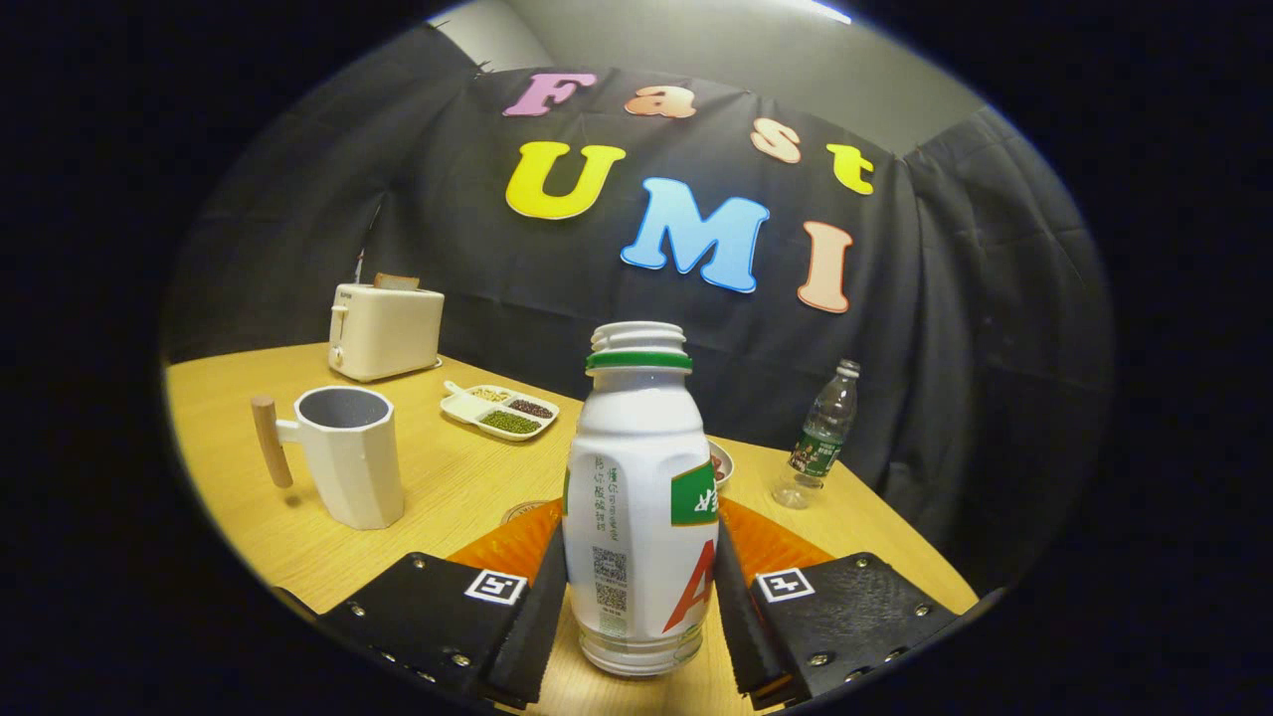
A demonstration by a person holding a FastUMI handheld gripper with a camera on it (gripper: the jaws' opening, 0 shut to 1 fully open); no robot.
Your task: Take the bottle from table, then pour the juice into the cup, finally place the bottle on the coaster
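Between both fingers, clamped upright near the table's front edge: white juice bottle, gripper narrowed onto it. Behind, orange coaster; far left, white cup.

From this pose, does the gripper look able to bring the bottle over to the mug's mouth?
Probably yes. The gripper has both fingers against the white bottle, seemingly gripping it, uncapped. The white mug stands ahead beside it, mouth open, with bare table between them and nothing in the way.
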